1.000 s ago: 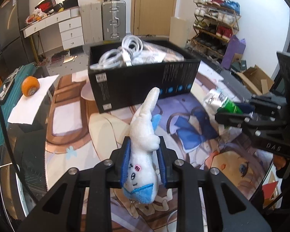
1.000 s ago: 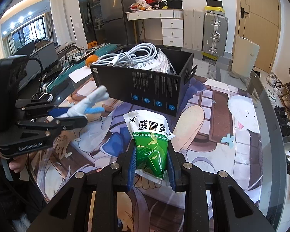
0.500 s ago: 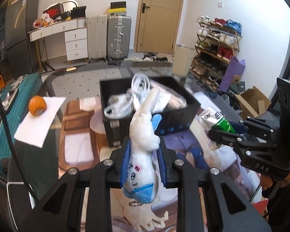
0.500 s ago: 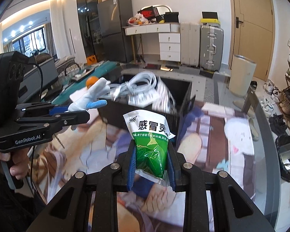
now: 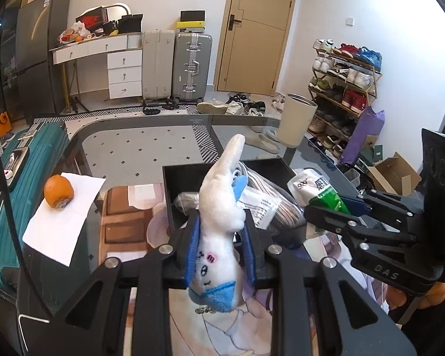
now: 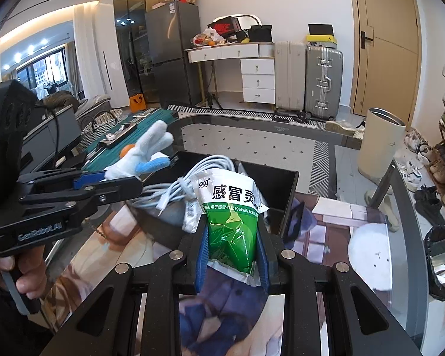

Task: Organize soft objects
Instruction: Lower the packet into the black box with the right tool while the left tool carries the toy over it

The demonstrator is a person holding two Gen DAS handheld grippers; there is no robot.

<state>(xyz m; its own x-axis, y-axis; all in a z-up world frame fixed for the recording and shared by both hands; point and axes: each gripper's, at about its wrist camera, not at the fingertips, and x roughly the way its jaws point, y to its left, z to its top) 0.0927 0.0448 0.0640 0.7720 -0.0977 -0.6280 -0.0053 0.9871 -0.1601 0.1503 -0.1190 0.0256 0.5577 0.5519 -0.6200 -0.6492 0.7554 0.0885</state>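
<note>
My left gripper (image 5: 221,237) is shut on a white plush toy with blue trim (image 5: 219,219), held above the near edge of the black box (image 5: 169,195). It also shows in the right wrist view (image 6: 145,154). My right gripper (image 6: 231,252) is shut on a green and white medicine pouch (image 6: 231,216), held over the box's near side (image 6: 290,190). The pouch also shows in the left wrist view (image 5: 320,190). The box holds coiled white cables (image 6: 192,178) and clear bags (image 5: 270,204).
The box stands on a printed mat (image 6: 222,305) on a glass table (image 5: 127,145). An orange (image 5: 57,191) lies on white paper (image 5: 59,222) at the left. A teal suitcase (image 5: 20,163) stands beside the table. A round white patch (image 6: 368,255) is printed at the right.
Both grippers have risen and moved forward with their loads. They now hang over the box, which sits lower in both views.
</note>
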